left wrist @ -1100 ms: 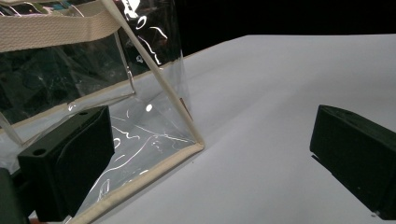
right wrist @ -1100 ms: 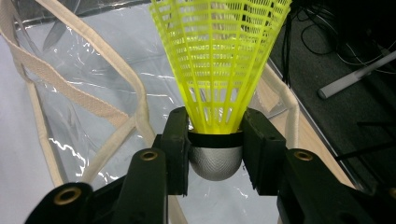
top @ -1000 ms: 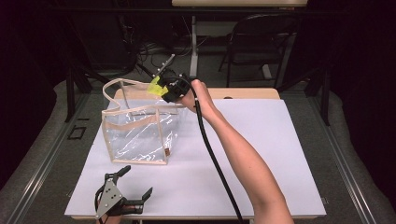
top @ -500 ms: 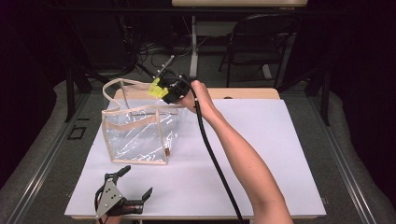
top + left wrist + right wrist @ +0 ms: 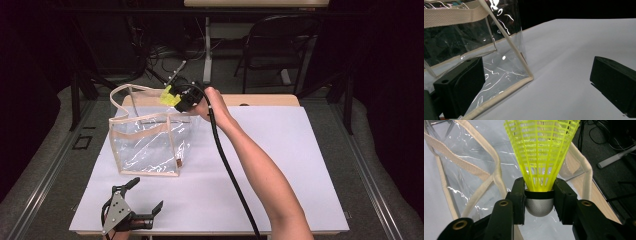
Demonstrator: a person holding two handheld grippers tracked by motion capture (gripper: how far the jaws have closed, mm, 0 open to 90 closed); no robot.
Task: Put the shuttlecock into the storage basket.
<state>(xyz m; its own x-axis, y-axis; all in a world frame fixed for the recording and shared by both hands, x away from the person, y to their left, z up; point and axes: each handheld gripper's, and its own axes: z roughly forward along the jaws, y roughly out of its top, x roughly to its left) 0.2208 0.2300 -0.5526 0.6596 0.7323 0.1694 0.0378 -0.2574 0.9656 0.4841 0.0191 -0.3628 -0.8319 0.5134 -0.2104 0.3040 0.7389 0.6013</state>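
A clear plastic tote bag (image 5: 145, 145) with beige trim and straps stands upright on the white table (image 5: 280, 165), left of centre. My right gripper (image 5: 172, 97) hovers over the bag's back right rim, shut on a yellow shuttlecock (image 5: 167, 95). In the right gripper view the shuttlecock (image 5: 540, 157) has a silver-grey base pinched between the jaws, its skirt pointing away over the bag's mouth (image 5: 474, 170). My left gripper (image 5: 145, 197) rests at the table's front left edge, open and holding nothing. In the left gripper view the bag's near corner (image 5: 524, 75) lies just ahead.
A wooden table edge (image 5: 260, 100) runs behind the white surface. Beyond it stand a folding chair (image 5: 280, 45) and cables on a dark floor. The white table spreads bare to the right of the arm.
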